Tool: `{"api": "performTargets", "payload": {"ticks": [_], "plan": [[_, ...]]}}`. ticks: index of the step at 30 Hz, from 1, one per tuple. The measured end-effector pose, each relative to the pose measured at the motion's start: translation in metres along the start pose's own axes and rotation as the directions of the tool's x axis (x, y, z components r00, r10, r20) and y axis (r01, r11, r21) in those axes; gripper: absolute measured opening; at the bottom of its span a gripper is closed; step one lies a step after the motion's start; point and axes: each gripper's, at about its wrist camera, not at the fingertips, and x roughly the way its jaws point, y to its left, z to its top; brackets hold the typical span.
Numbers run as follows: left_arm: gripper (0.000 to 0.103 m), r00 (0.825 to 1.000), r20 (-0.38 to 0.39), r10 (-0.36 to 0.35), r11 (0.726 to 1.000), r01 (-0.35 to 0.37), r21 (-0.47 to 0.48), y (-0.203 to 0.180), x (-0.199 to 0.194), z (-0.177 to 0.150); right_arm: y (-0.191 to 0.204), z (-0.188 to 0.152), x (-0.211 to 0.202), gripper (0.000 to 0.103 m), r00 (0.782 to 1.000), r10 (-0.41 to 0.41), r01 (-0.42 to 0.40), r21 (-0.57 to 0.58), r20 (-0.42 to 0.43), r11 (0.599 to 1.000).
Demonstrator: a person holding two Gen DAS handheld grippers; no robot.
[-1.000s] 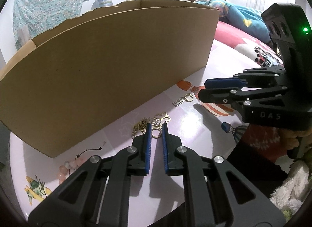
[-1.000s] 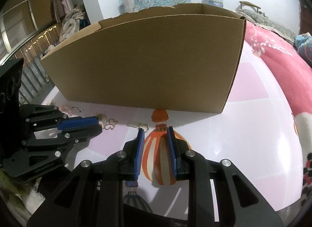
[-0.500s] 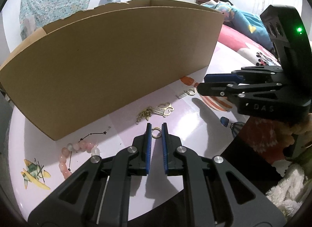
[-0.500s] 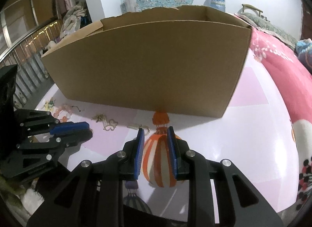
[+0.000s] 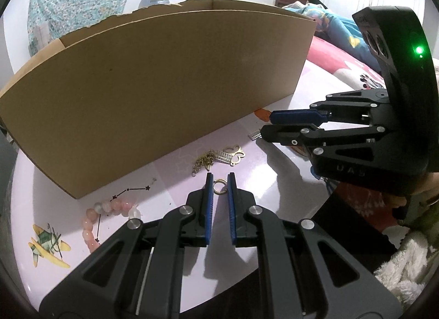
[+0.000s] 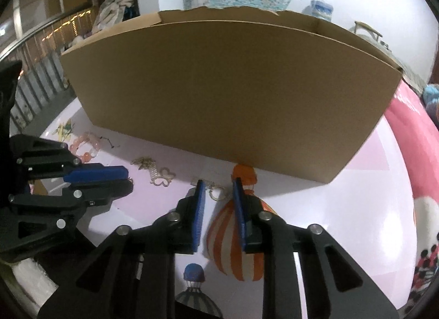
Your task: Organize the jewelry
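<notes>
Two handheld black tongs with blue pads reach over a glossy pink printed tabletop [image 5: 277, 181] toward jewelry scattered along the front wall of a large open cardboard box [image 5: 164, 85]. The left tongs [image 5: 219, 181] are slightly apart, straddling a small gold ring [image 5: 219, 186] that appears to lie between the pad tips, seemingly not yet pinched. The right tongs [image 6: 216, 187] are also apart, framing a small gold hoop with a silver bar charm [image 6: 215, 190]. Between the two lie a gold chain with a butterfly pendant [image 5: 219, 155], and farther left a pink bead bracelet [image 5: 109, 209] (partly cut off by the left tongs' frame). The risks, as a judgement: the ring is thin and flat on a slick surface, so closing pads could squirt it sideways or ride over it; the two tools are close, so a careless lift might knock them together; and the tall box wall means anything carried must clear its rim or fall outside. Whether either ring touches a pad cannot be told. The inside of the box is hidden from both views, so any dividers or jewelry already in it are unknown. The bar charm is half covered by the right tongs in the left view, and the fisheye bends every edge.
</notes>
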Motion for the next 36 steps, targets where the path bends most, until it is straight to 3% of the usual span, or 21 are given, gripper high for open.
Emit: {"api": "performTargets", "payload": {"ticks": [3,28,30,33,36], "plan": [[0.009,1.000,0.001,0.001,1.000,-0.001,0.001,0.000,0.000,0.000,0.002,0.003,0.001,0.013,1.000,0.012,-0.012,-0.010,-0.010,1.000],[0.004,1.000,0.020,-0.012,1.000,0.012,-0.009,-0.004,-0.008,0.005,-0.007,0.002,-0.019,0.012,1.000,0.003,-0.004,0.033,0.030,0.999],[0.005,1.000,0.021,-0.015,1.000,0.015,-0.011,-0.006,-0.009,0.008,-0.007,0.002,-0.020,0.012,0.999,0.003,-0.005,0.035,0.033,0.999],[0.019,1.000,0.014,-0.005,1.000,0.005,-0.002,-0.005,-0.008,0.006,-0.007,0.002,-0.021,0.013,0.999,0.005,-0.006,0.039,0.034,0.999],[0.019,1.000,0.007,-0.003,1.000,0.003,0.007,-0.004,-0.005,0.006,-0.007,0.002,-0.020,0.013,0.999,0.005,-0.006,0.040,0.034,0.999]]}}
